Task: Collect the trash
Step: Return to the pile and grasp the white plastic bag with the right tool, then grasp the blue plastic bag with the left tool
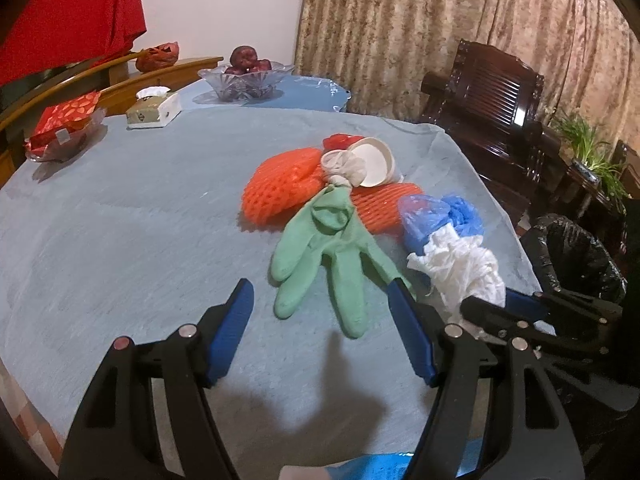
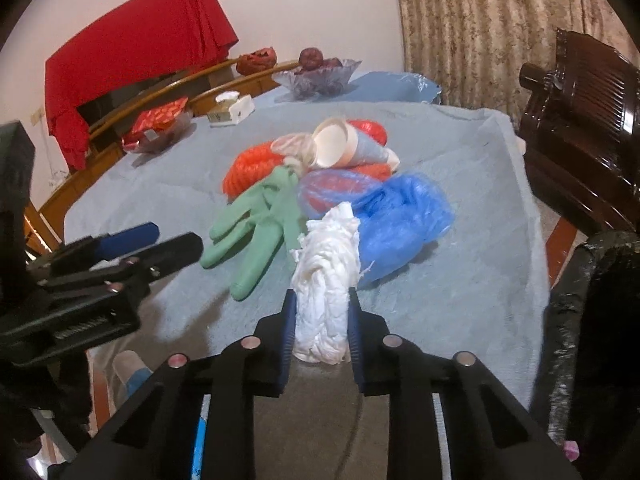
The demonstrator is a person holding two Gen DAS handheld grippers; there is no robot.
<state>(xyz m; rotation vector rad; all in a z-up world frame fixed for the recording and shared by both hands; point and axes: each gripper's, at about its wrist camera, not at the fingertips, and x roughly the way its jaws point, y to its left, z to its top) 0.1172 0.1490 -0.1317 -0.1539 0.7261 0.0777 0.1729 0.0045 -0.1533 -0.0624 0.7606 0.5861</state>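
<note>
The right gripper (image 2: 320,320) has its jaws clamped on a crumpled white tissue wad (image 2: 324,280) at the near edge of the table (image 2: 460,280), beside a green glove (image 2: 256,228). The left gripper (image 1: 320,312) hovers with jaws wide, empty, just short of that glove.

White wall (image 2: 320,8), beige curtain (image 1: 440,32), dark chair (image 1: 488,108).

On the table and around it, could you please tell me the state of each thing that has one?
Left gripper: open, holding nothing.
Right gripper: closed on the white tissue wad.
Green glove: lying flat.
Paper cup: tipped on its side.
Trash bin: lined, open.
</note>
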